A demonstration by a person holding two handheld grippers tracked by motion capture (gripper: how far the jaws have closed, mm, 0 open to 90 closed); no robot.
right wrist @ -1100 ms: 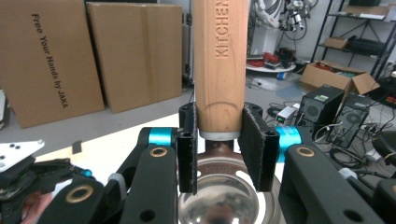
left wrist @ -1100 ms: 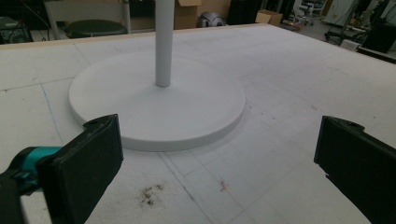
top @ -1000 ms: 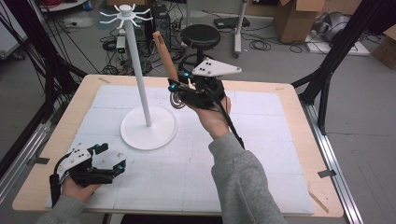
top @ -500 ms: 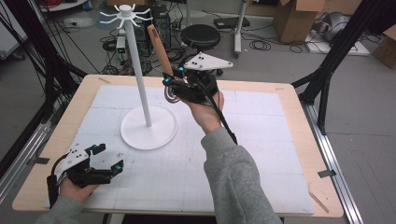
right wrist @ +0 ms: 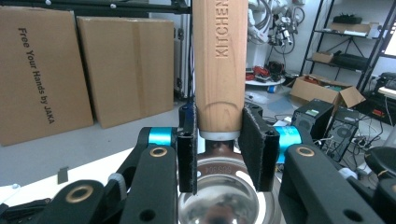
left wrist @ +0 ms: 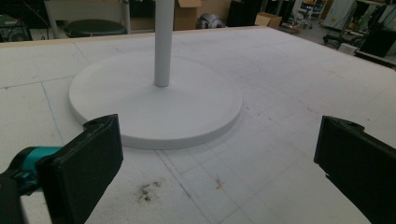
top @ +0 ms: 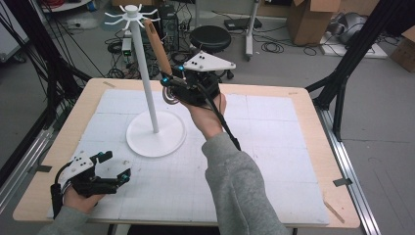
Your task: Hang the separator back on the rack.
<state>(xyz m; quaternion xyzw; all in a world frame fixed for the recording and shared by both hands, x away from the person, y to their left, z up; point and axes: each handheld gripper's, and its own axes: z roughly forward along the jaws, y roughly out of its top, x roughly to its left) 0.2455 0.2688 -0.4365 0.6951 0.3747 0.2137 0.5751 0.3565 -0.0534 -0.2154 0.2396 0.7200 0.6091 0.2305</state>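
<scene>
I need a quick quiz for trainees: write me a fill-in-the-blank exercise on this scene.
1. The right gripper is shut on a utensil's ____ handle.
2. The left gripper, beside the white stand's round base, has its fingers ____.
3. The word stamped on the handle begins with ____.
4. The utensil's bowl is made of shiny ____.

Missing words: wooden; open; KITCHEN; metal

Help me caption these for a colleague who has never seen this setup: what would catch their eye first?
The right gripper, raised above the table's far side, is clamped on a wooden-handled utensil whose handle points up toward the hooks of a tall white stand. The right gripper view shows the handle stamped KITCHEN above a shiny metal bowl. The left gripper rests open near the table's near-left corner.
</scene>
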